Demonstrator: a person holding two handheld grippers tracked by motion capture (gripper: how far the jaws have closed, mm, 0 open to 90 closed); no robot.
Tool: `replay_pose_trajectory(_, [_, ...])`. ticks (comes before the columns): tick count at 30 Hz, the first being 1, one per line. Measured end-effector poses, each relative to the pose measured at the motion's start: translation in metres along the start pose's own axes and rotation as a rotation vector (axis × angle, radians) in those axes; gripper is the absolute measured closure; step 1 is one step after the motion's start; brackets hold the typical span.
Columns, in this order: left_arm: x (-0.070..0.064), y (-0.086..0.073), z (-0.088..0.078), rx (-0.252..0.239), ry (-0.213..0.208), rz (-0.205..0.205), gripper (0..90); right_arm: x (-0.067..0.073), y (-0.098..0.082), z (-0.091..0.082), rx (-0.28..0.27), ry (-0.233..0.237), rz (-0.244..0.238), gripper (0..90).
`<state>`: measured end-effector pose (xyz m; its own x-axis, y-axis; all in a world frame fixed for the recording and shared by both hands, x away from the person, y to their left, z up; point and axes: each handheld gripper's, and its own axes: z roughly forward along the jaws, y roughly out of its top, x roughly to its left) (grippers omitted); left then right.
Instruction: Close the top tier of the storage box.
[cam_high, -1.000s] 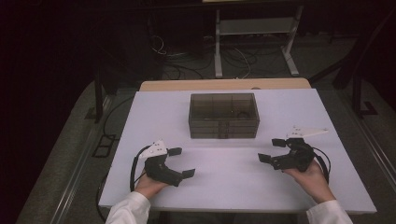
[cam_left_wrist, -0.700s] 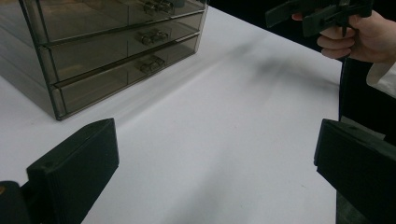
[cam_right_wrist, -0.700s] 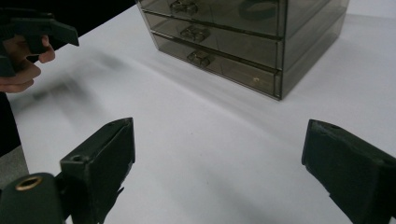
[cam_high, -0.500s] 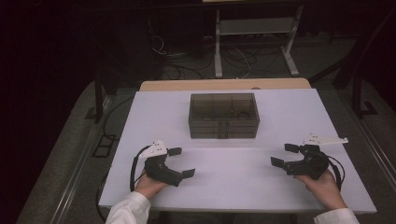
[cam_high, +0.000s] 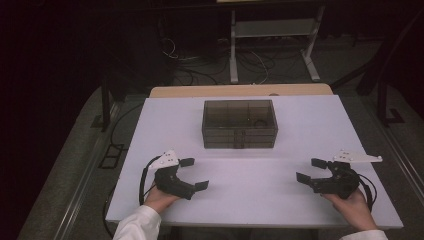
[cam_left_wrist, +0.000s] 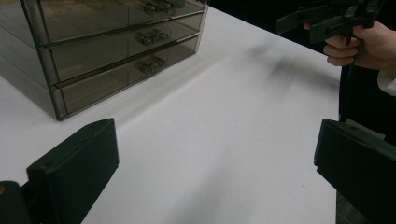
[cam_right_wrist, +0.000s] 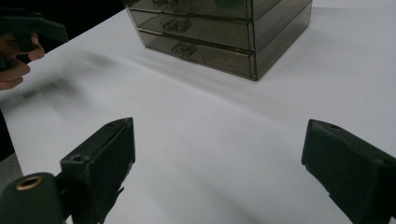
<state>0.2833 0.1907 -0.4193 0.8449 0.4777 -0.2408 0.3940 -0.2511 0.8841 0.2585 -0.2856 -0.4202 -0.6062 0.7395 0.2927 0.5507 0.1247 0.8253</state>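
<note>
Both hand-held grippers, left (cam_high: 190, 174) and right (cam_high: 310, 170), are hovering spread and empty over the near tabletop (cam_high: 250, 170), apparently readying to work the smoky drawer box (cam_high: 239, 124) sitting mid-table beyond them.

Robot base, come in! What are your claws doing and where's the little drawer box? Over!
Left claw open, empty, near table edge. Right claw open, empty, out to the right. Drawer box mid-table, drawers shut, untouched. Nothing between claws and box.
</note>
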Motion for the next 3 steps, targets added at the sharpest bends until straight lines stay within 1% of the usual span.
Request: replay_pose_trajectory(3, [0.0000,0.0002,-0.0001,0.000,0.000,0.000,0.0,0.0005,-0.0006,0.0000,-0.004,0.001,-0.003,9.2])
